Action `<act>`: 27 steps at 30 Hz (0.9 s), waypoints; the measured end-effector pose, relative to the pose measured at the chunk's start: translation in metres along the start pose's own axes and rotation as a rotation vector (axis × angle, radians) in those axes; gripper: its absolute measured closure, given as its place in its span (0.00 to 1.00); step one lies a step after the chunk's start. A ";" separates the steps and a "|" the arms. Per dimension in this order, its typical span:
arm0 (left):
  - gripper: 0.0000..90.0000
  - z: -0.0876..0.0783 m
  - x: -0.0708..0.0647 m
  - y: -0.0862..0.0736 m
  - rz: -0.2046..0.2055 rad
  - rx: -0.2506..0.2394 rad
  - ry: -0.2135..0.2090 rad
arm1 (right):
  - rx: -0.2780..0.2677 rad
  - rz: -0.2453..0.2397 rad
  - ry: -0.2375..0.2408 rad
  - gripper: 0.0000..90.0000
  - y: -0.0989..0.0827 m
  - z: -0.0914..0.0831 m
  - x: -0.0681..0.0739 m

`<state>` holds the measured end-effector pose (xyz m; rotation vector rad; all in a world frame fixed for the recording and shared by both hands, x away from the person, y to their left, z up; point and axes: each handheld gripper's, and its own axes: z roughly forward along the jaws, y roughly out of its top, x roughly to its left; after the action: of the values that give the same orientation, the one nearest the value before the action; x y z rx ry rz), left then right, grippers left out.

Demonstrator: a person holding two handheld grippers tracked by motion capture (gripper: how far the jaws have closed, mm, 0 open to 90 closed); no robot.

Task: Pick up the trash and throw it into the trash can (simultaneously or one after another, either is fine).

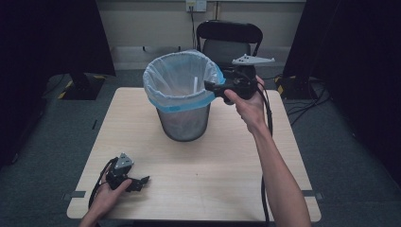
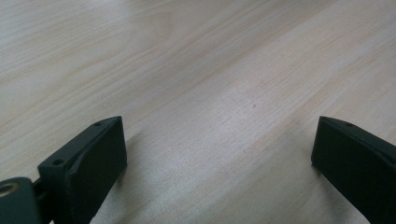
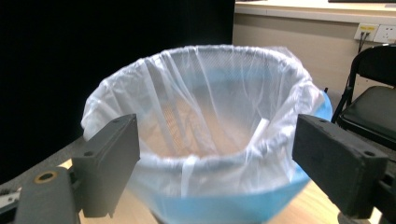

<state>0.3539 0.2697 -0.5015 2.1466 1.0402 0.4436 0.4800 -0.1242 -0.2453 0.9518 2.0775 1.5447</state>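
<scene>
- Table [image 1: 198, 179] of pale wood grain is bearing everything, the bin standing toward its far side.
- Round wire-mesh waste bin [image 1: 183, 124] with a translucent white-and-blue plastic liner [image 3: 205, 140] is standing upright; a small white stick-like piece [image 3: 260, 129] is leaning inside it.
- Right gripper [image 1: 209, 86] is hovering at the bin's right rim, jaws standing wide apart, nothing between them.
- Left gripper [image 1: 144, 180] is resting on the table's near left corner, jaws apart and empty.

Dim room, brighter tabletop [image 1: 198, 165] (soft focus, dark corners)
</scene>
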 end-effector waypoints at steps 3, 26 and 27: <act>0.03 0.000 0.000 0.000 0.000 0.000 0.000 | 0.011 -0.010 -0.016 0.16 -0.005 -0.010 0.001; 0.03 0.000 0.000 0.000 0.000 0.000 0.001 | 0.035 -0.003 -0.093 0.16 -0.060 -0.054 0.016; 0.03 0.000 0.000 0.000 0.001 0.000 0.001 | 0.035 0.001 -0.097 0.16 -0.064 -0.055 0.016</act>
<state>0.3539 0.2697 -0.5015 2.1471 1.0398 0.4446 0.4141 -0.1614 -0.2861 1.0197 2.0431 1.4376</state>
